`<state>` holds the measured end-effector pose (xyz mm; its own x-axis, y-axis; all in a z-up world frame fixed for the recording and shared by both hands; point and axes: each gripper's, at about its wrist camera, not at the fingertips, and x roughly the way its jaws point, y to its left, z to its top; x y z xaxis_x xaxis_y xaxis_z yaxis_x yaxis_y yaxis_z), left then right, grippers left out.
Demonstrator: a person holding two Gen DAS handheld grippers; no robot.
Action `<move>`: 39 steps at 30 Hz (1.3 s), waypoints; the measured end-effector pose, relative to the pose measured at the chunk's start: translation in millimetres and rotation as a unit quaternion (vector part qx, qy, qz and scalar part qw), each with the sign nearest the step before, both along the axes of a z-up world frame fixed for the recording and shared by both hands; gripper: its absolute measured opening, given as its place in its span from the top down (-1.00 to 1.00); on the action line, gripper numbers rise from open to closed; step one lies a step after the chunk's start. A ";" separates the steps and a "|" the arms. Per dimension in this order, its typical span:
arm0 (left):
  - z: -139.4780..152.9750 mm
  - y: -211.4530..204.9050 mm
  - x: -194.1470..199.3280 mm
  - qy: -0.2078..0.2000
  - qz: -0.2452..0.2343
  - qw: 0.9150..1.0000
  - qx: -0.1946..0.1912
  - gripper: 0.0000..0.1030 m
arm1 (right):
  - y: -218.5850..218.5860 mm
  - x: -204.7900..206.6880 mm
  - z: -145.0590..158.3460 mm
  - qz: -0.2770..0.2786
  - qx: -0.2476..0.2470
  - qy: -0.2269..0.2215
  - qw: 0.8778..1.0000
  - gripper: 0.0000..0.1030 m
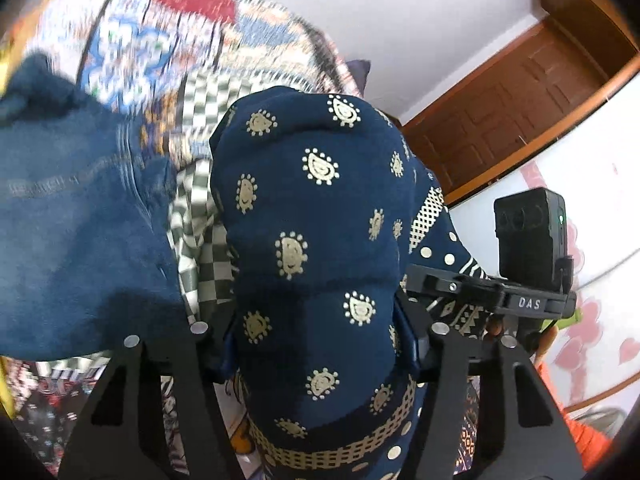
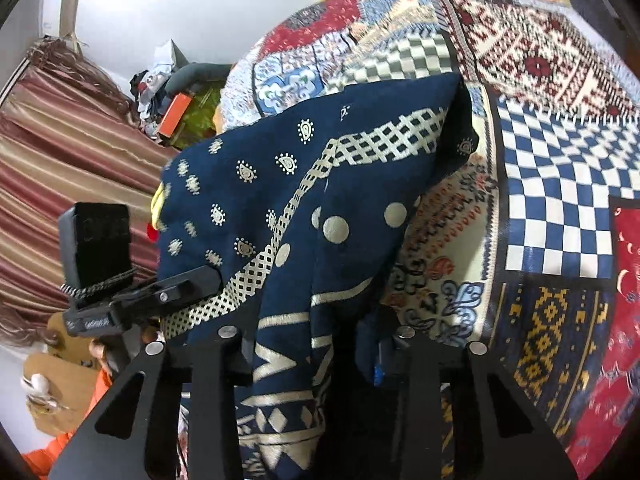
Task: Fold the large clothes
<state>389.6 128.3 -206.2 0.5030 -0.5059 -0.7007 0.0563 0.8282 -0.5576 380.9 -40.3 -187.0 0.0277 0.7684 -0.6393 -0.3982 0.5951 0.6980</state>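
Both tools have the same navy printed garment (image 1: pixel 320 216) bunched between their fingers and lifted above the patchwork bedspread (image 2: pixel 560 160). The left tool (image 1: pixel 320 344) is clamped on a thick roll of the cloth, which bulges up and away from it toward the far side. The right tool (image 2: pixel 316 344) is likewise closed on the cloth, at a part with the pale lattice band; from there the fabric runs up and to the far right, ending in a loose corner that hangs just over the bedspread.

So the garment lies straight ahead of each tool, its long axis running away from the grips rather than across them. The two grips are close together: the right tool's camera block (image 1: pixel 532 236) shows just to the right in the left wrist view. Neither hand looks clearly nearer the free end; I would guess the right, since the loose corner shows in its view.

A blue denim piece (image 1: pixel 76 216) lies on the bed to the left, blurred. To lay the fold flat, the free end probably has to come down onto the bedspread first.
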 end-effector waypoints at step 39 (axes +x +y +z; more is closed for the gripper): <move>-55.7 262.9 15.6 0.025 0.153 0.988 -0.029 -0.25 | 203.7 51.6 -45.6 0.019 -0.039 0.004 0.999 0.35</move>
<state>405.1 391.2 -261.9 0.6037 -0.3753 -0.7033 -0.2206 0.7692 -0.5998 432.6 163.4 -232.5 -0.0068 0.7160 -0.6981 -0.4157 0.6329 0.6532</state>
